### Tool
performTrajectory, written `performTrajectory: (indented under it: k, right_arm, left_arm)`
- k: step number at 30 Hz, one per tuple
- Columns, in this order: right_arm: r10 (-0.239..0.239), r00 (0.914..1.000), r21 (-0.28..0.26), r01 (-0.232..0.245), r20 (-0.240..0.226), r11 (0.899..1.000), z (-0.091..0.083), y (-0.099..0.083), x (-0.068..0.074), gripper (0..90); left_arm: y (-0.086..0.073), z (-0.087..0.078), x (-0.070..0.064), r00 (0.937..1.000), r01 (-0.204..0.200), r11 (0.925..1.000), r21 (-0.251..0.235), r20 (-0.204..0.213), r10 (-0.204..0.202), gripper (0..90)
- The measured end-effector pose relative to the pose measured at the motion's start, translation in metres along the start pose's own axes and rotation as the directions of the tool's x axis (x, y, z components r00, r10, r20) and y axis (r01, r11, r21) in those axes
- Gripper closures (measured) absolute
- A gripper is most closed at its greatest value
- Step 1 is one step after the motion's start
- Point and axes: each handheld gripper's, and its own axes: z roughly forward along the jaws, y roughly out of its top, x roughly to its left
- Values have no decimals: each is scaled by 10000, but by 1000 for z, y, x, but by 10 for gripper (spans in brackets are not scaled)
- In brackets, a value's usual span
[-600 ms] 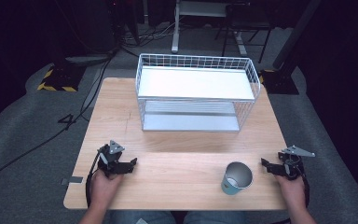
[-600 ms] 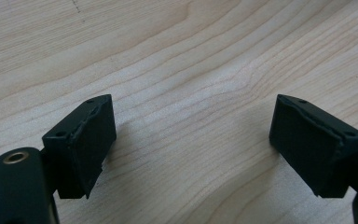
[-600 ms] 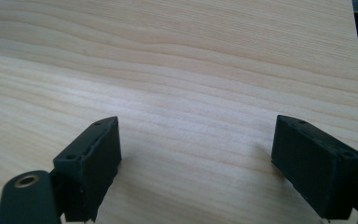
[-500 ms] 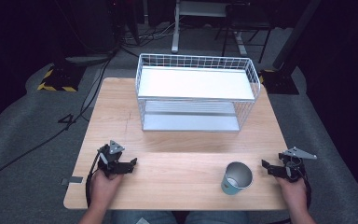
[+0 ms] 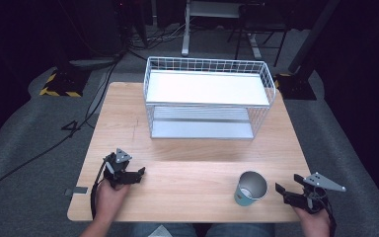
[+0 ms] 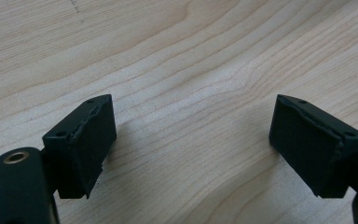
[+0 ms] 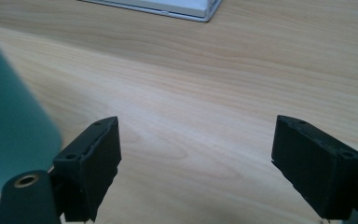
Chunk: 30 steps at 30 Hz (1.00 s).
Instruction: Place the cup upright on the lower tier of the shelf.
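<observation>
Your left claw (image 5: 139,174) rests low over the near-left part of the wooden table (image 5: 197,163), held in your left hand (image 5: 111,190). In the left gripper view its jaws stand spread wide, with bare wood grain between them and nothing pinched.

Your right claw (image 5: 282,191) sits at the near-right edge of the table, in your right hand (image 5: 312,217), its grey three-cornered plate (image 5: 324,181) on top. Its jaws are spread too — in the right gripper view they gape over bare wood, holding nothing.

The teal cup (image 5: 250,188) stands upright and open-mouthed on the table just beside your right claw, to its left, apart from it; in the right gripper view its teal wall fills the left edge, outside the jaws.

Farther back, at the middle of the table, a white wire basket rack (image 5: 208,74) stands with a white shelf on top and a grey tray below — well apart from both claws and from the cup.
</observation>
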Motion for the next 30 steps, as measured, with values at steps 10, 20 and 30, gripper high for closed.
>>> performTrajectory:
  k: [10, 20, 30]
  right_arm:
    - [57, 9975, -70, -63, -700, 10000, -19, -17, 41, 165]
    - [-280, 9922, 76, 291, -1215, 9995, -24, -30, 75, 165]
    - [-423, 9858, -136, 406, -1625, 9991, -16, -28, 94, 161]
  left_arm:
    - [3, 3, -1, 10000, -4, 10000, 17, 6, 4, 153]
    - [5, 5, -3, 9999, -75, 10000, 6, 74, 75, 153]
    - [5, 5, -3, 9999, -91, 10000, -1, 88, 91, 156]
